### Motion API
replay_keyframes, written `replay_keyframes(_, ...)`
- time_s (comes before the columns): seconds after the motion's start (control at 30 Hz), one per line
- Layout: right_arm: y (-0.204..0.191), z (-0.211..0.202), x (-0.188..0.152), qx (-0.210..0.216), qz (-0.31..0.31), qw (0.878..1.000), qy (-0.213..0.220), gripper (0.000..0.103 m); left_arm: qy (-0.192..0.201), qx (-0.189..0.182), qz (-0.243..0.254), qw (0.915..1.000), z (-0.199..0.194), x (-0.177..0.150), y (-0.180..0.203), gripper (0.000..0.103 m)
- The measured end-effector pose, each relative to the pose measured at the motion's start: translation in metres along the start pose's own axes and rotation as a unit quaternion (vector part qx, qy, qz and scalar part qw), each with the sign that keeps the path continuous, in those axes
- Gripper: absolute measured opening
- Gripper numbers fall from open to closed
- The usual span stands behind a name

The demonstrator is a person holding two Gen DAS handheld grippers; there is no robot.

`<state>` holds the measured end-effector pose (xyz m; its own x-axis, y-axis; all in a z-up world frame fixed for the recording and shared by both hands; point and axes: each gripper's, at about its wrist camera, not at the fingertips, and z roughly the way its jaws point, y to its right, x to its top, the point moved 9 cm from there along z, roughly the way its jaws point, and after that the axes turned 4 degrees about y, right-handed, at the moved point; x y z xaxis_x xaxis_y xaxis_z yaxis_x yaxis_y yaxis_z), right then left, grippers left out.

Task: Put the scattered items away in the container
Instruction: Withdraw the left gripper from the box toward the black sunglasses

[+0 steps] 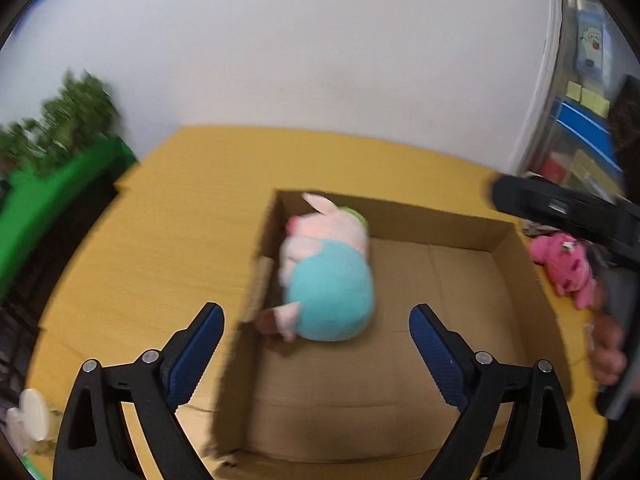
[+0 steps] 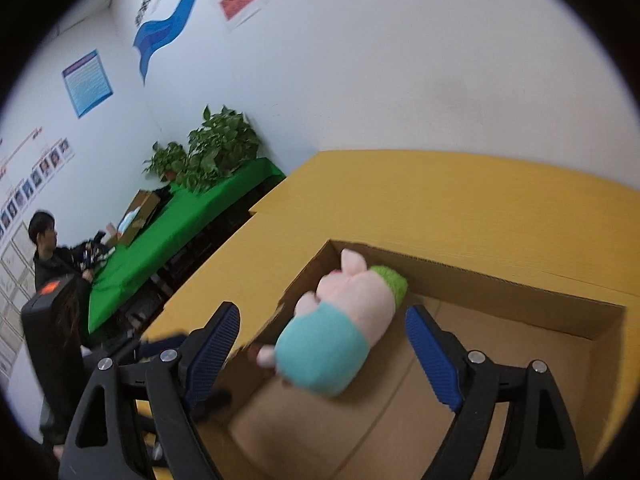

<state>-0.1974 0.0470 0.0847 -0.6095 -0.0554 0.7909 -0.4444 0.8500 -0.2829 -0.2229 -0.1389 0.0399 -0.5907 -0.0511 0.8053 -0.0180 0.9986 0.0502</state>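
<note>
A pink pig plush in a teal shirt (image 1: 326,276) lies inside the open cardboard box (image 1: 508,276) at its far left corner; it also shows in the right wrist view (image 2: 340,340), inside the box (image 2: 520,292). My left gripper (image 1: 316,344) is open and empty above the box's near left side. My right gripper (image 2: 322,352) is open and empty above the box, the plush between its blue pads but apart from them. A bright pink plush (image 1: 566,266) lies on the yellow table right of the box.
The yellow table (image 1: 180,208) carries the box. A white plush (image 1: 28,420) lies at the near left edge. The other gripper's black body (image 1: 568,212) and a hand are at the right. A green-covered table with plants (image 2: 192,204) and a seated person (image 2: 48,256) are at the left.
</note>
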Motion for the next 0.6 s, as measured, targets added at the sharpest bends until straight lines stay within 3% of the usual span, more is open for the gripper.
replay_keyframes(0.07, -0.020, -0.033, -0.010, -0.029, -0.033, 0.999, 0.020, 0.086, 0.037, 0.020, 0.006, 0.9991, -0.027, 0.000, 0.031, 0.103)
replay_keyframes(0.17, -0.046, -0.082, -0.031, -0.070, -0.081, 0.993, 0.056, 0.086, 0.066, 0.016, 0.006, 0.9977, -0.057, -0.008, 0.033, 0.103)
replay_keyframes(0.27, -0.059, -0.119, -0.055, -0.109, -0.084, 0.987, 0.080, 0.086, 0.082, 0.008, 0.008, 0.9966, -0.082, -0.018, 0.041, 0.103)
replay_keyframes(0.6, -0.034, -0.190, -0.135, -0.183, -0.024, 0.981, 0.050, 0.086, 0.132, -0.029, 0.027, 0.9904, -0.165, -0.036, 0.088, 0.103)
